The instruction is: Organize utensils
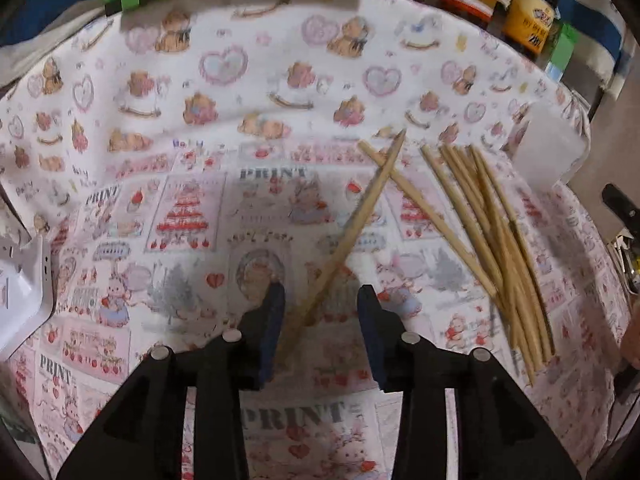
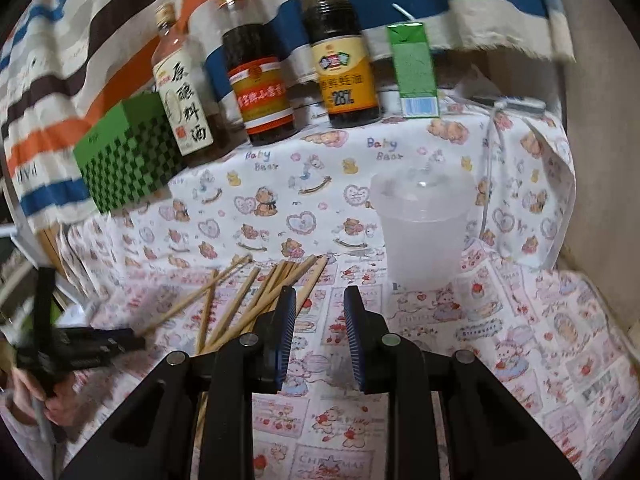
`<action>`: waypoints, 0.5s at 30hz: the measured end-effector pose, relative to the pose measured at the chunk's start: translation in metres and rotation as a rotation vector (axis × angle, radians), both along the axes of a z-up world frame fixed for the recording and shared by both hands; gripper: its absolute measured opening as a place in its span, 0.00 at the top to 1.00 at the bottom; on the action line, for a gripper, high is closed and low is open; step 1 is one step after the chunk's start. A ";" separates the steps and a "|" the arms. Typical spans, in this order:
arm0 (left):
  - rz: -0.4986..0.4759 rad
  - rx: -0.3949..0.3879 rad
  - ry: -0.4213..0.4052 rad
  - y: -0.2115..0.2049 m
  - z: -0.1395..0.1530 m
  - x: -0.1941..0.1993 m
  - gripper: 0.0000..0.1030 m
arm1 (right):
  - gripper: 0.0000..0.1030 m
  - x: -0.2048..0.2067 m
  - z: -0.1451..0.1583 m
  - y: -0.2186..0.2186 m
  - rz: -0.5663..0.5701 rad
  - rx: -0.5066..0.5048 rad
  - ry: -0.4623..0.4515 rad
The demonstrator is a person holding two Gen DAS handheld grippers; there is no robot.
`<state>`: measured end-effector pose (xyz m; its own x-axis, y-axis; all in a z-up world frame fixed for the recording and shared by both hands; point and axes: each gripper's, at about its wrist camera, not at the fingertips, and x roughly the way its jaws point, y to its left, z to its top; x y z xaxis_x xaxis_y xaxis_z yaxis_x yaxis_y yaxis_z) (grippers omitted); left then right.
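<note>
Chopsticks loose on my tabletop

My left tongs [image 1: 322,300] gape around one chopstick [image 1: 352,232], pads apart; right tongs [image 2: 320,316] open, empty, beside the chopstick pile [image 2: 256,300] near the plastic cup [image 2: 422,228].

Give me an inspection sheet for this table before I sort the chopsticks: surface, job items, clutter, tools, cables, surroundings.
Surface: printed cloth with bears and rabbits, wrinkled at the right corner.
Job's things: chopstick pile loose on the cloth; one chopstick crosses another and runs between the left tool's fingers; translucent cup upright, nothing seen inside.
Clutter: three sauce bottles, green checkered box and green carton along the back.
Tools: left tool open around that chopstick, not closed on it; right tool open, holding nothing, beside the pile.
Cables: a white cord hangs down behind the cup.
Surroundings: striped fabric behind; white tray at left edge.
</note>
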<state>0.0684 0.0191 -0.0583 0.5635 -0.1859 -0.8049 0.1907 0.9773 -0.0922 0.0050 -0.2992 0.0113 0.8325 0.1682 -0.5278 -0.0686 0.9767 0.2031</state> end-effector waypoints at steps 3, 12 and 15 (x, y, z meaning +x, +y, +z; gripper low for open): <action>0.031 0.057 -0.006 0.000 -0.002 0.002 0.85 | 0.74 -0.002 0.002 0.001 -0.016 -0.023 -0.020; -0.026 -0.063 -0.102 0.004 0.027 -0.015 0.91 | 0.74 -0.002 0.001 0.003 -0.010 -0.042 -0.020; -0.058 -0.111 -0.278 0.002 0.058 -0.041 1.00 | 0.74 -0.002 0.002 0.004 -0.010 -0.047 -0.027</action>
<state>0.0278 0.0209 -0.0007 0.7456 -0.3023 -0.5939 0.2786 0.9510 -0.1343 0.0025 -0.2956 0.0137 0.8483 0.1354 -0.5119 -0.0636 0.9858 0.1554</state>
